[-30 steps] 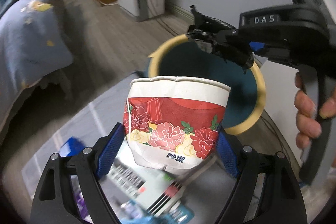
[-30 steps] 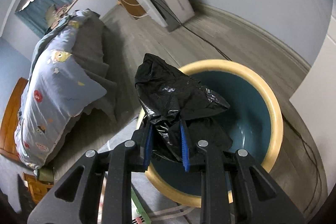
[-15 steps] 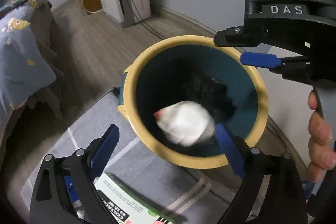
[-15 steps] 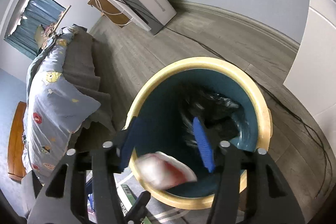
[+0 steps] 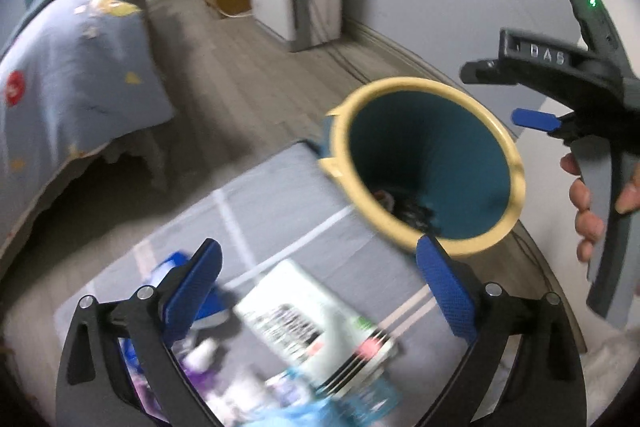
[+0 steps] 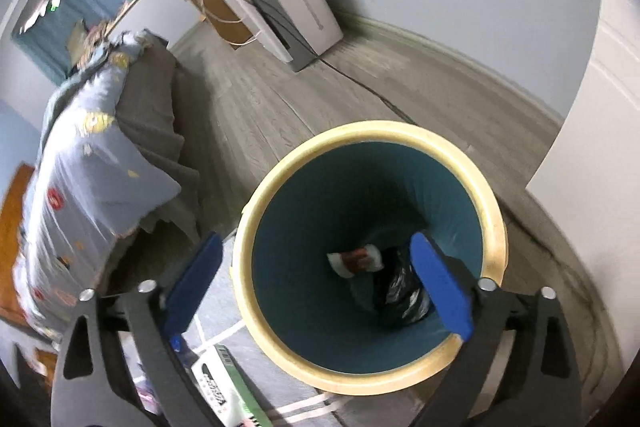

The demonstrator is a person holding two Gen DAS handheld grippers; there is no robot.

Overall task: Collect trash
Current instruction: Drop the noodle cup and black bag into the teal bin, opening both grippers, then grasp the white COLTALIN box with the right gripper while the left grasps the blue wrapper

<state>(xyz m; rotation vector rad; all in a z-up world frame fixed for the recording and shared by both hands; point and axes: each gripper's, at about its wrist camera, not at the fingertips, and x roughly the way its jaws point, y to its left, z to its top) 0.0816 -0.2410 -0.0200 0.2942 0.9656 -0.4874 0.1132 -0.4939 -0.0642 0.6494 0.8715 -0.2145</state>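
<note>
1. Your right gripper hangs over the mouth of the waste bin. Its jaws have just been opening and now stand wide with nothing between them.
2. Your left gripper has also just spread its jaws, and they too are empty. It sits above the grey mat, beside the bin rather than over it.
3. Both pieces of trash lie at the bottom of the bin: the paper cup on its side, and the black plastic bag touching it.
4. The drop looks done, so pick your next target from the litter on the mat. The white printed carton lies nearest, just beyond the left jaws.
5. Keep the jaws wide and come down squarely over the carton's narrow side; a flat box probably slips if pinched on a corner.
6. The bin has a smooth teal inside and a thick cream rim, flaring upward. The bag is glossy and crumpled; the cup is thin, printed paper. The remaining litter is too blurred to name.
</note>
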